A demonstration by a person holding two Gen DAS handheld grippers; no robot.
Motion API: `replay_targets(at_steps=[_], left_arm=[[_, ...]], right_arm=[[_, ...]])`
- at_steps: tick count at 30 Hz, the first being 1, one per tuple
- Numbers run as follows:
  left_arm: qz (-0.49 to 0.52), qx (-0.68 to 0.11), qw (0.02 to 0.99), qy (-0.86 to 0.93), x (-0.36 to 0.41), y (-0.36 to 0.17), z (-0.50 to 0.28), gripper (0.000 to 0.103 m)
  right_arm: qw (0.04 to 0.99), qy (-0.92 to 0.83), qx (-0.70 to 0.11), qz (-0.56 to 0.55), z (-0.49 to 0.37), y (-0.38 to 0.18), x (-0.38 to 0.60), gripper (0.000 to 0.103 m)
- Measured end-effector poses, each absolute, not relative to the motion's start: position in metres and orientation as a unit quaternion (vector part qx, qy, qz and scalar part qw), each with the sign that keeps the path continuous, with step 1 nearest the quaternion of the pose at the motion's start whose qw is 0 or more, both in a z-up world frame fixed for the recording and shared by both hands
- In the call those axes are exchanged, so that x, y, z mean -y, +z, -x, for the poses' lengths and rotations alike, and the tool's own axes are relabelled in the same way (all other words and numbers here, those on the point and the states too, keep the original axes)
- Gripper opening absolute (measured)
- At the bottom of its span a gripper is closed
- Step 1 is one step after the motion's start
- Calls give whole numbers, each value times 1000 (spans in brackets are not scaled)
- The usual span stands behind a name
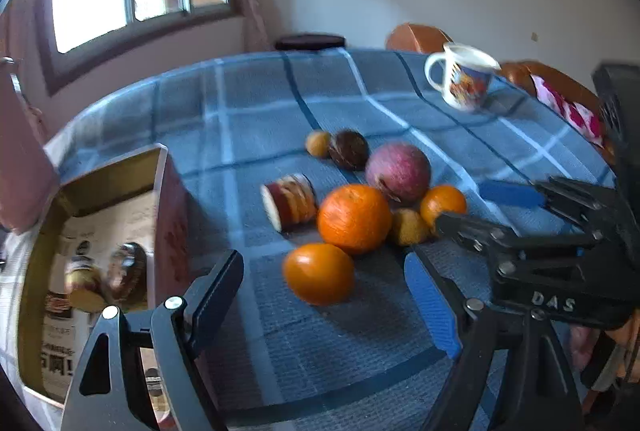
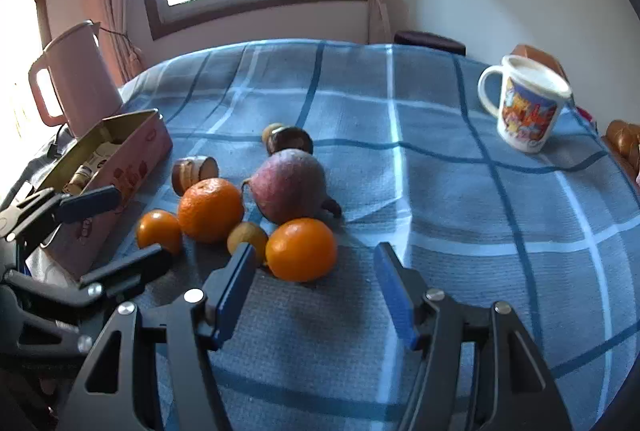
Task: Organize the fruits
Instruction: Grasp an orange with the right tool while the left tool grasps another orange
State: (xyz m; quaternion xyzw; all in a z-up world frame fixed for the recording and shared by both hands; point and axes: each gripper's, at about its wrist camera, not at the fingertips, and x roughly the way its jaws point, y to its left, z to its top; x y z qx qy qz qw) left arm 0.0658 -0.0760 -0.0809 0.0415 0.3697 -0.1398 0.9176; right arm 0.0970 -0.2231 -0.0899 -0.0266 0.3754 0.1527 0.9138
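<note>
A cluster of fruit lies on the blue checked tablecloth (image 1: 280, 103). It has three oranges, the nearest (image 1: 319, 273) just ahead of my left gripper (image 1: 324, 295), which is open and empty. A big orange (image 1: 354, 218), a red apple (image 1: 398, 167), a sliced apple (image 1: 290, 201) and a dark round fruit (image 1: 349, 149) lie behind. My right gripper (image 2: 316, 287) is open and empty, with an orange (image 2: 301, 249) just ahead between its fingers. The right gripper also shows in the left wrist view (image 1: 492, 211), open, beside the third orange (image 1: 443, 203).
An open pink tin box (image 1: 168, 215) with small items inside stands left of the fruit. A printed mug (image 2: 524, 105) stands at the far right. A pink kettle (image 2: 76, 79) stands at the far left. Chairs (image 1: 420, 37) are behind the table.
</note>
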Motion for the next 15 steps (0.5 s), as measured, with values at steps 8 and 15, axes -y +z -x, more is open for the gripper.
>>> replay_targets(at_steps=[8,15], left_arm=[[-63,-378,915,-126,76,-85,-72,84],[-89,-386,912,-111,75,-88,-73,81]], right_arm=[[900,181,-395,-34,-115,-96,234,47],[894,185,-405,-45,-115,-98,239,47]])
